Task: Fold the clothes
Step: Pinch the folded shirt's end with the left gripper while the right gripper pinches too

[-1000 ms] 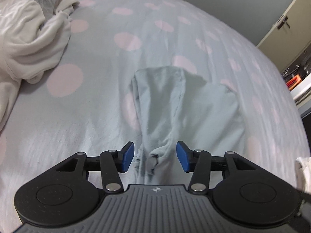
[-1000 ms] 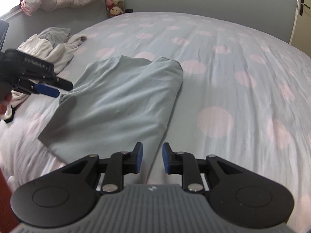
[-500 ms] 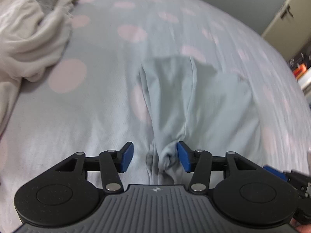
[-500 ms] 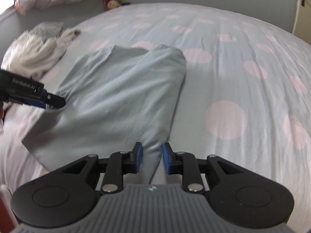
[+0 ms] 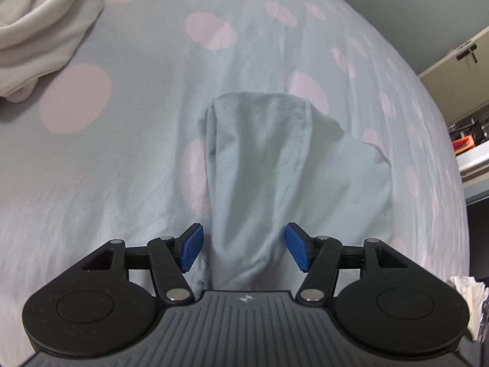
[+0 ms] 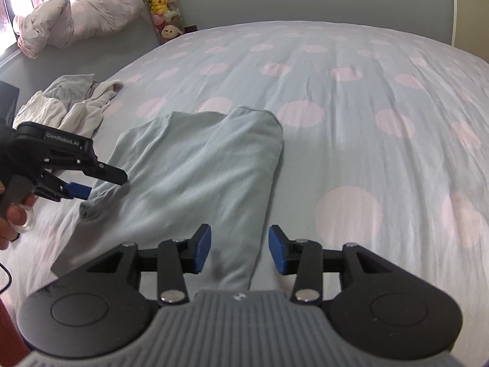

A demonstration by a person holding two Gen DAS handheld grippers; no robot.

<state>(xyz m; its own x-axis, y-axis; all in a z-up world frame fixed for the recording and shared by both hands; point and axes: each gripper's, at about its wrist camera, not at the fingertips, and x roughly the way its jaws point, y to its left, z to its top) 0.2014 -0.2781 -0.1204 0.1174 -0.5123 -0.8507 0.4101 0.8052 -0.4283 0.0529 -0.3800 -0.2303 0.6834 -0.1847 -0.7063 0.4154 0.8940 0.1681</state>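
Note:
A pale blue-green garment (image 5: 262,165) lies folded lengthwise on the polka-dot bedspread (image 5: 122,153). Its near narrow end runs between the blue pads of my left gripper (image 5: 244,247), whose jaws are opening and do not press on the cloth. In the right wrist view the same garment (image 6: 195,177) stretches away from me. One near corner sits between the pads of my right gripper (image 6: 240,250), which is also opening and clear of the fabric. The left gripper (image 6: 104,185) shows at the garment's left edge, held by a hand (image 6: 12,217).
A heap of white and grey clothes (image 6: 70,104) lies at the bed's far left, close to the left gripper (image 5: 39,24). A pink bundle (image 6: 76,18) and plush toys (image 6: 162,3) line the wall. A cabinet (image 5: 458,67) stands beyond the bed's right side.
Both grippers' jaws have spread wider. The left one let go of the bunched garment end and sank closer to it. The right one shifted so the garment's corner lies between its pads.

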